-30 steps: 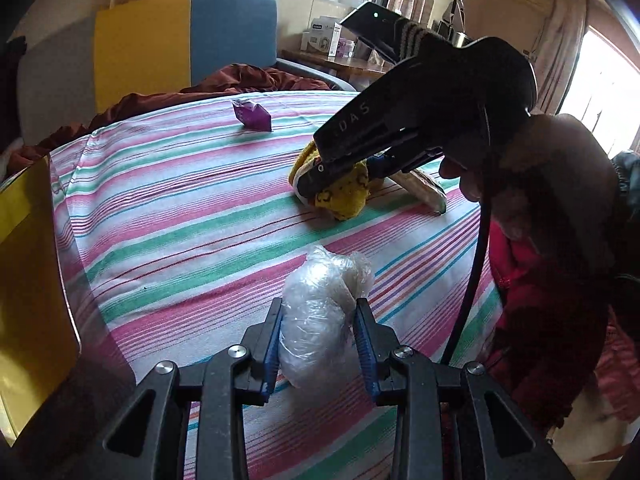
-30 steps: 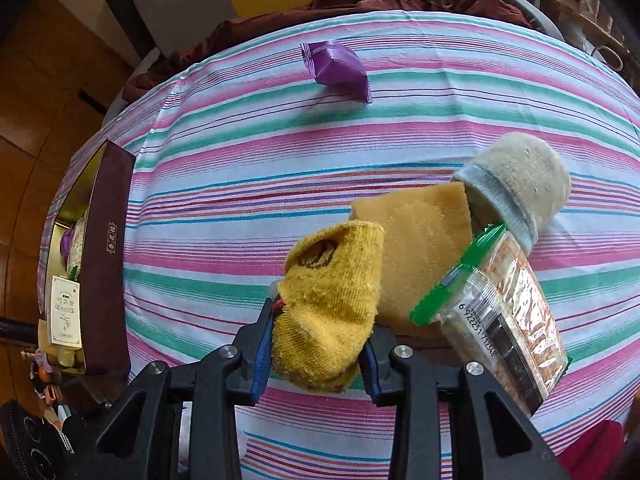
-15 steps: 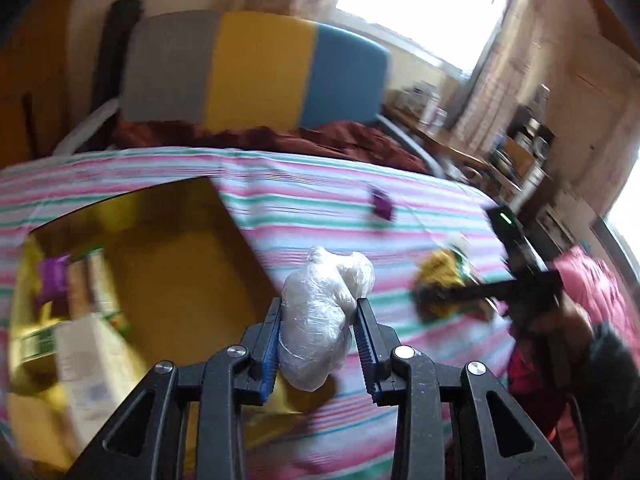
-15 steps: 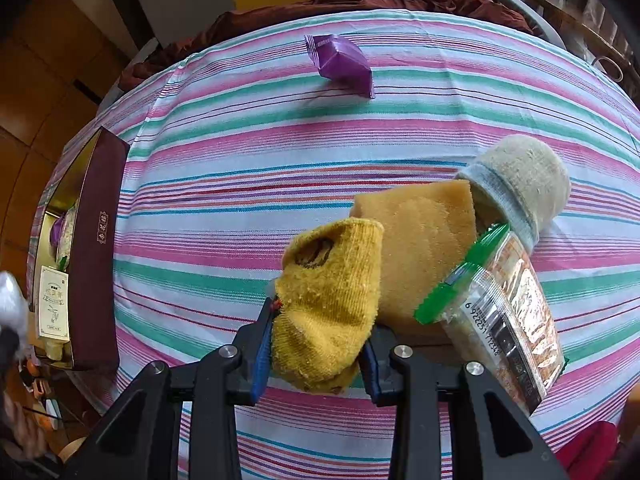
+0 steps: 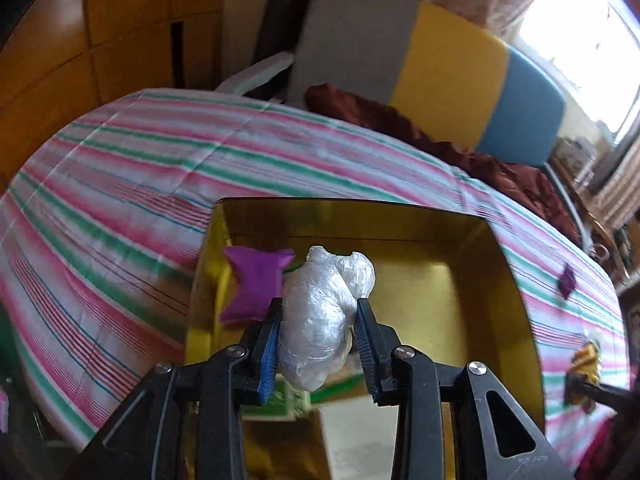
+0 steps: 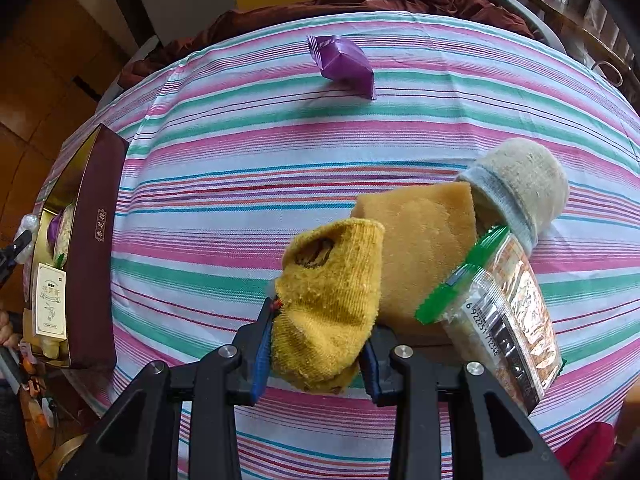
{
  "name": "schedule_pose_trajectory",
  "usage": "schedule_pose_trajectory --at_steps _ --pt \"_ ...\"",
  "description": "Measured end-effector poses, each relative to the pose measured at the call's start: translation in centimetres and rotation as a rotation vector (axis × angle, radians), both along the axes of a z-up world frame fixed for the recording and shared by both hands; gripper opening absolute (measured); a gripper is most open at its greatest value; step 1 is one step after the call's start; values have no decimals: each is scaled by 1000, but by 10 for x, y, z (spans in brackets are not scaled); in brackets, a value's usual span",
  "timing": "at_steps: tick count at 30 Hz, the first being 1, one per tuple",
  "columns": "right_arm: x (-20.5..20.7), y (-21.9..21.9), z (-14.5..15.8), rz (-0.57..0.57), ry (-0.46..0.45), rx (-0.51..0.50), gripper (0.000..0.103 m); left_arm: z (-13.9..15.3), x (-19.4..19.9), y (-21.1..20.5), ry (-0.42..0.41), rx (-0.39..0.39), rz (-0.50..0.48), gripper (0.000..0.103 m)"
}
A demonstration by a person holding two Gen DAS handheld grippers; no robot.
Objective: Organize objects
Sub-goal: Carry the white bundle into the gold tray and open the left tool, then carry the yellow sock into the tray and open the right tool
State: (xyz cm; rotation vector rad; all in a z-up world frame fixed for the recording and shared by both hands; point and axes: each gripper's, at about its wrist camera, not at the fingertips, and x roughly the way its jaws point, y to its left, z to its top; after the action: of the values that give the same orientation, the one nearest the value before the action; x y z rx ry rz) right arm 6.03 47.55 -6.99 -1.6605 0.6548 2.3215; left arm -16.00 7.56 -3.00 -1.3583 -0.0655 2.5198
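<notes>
Your left gripper [image 5: 318, 338] is clamped on a wad of clear plastic wrap [image 5: 324, 316], held above the open gold box [image 5: 516, 320] beside a purple packet [image 5: 256, 286]. Your right gripper [image 6: 316, 346] is closed tight around a yellow sock [image 6: 326, 300] on the striped tablecloth [image 6: 240, 184].
</notes>
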Motion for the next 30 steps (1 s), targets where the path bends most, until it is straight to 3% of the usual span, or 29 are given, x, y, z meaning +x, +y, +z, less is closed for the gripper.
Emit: schedule_pose_trajectory --at_steps 4,6,9,15,20,26,30 --pt "0 1 0 1 0 0 36 -14 -13 -4 -41 -42 30 38" --pt "0 1 0 1 -1 1 36 -18 -13 -6 -44 -66 34 46" --pt "-1 0 -1 1 -2 1 36 -20 -11 -11 -59 -43 48 50" --pt "-1 3 -2 2 -3 4 36 1 13 -13 40 -66 39 53" --pt "-1 4 -2 8 -3 12 37 24 58 -6 147 -45 -18 57" --pt "0 -1 5 11 10 54 37 32 102 4 203 -38 -98 58" --pt "-1 -8 19 -4 40 63 36 33 120 9 241 -90 -140 59"
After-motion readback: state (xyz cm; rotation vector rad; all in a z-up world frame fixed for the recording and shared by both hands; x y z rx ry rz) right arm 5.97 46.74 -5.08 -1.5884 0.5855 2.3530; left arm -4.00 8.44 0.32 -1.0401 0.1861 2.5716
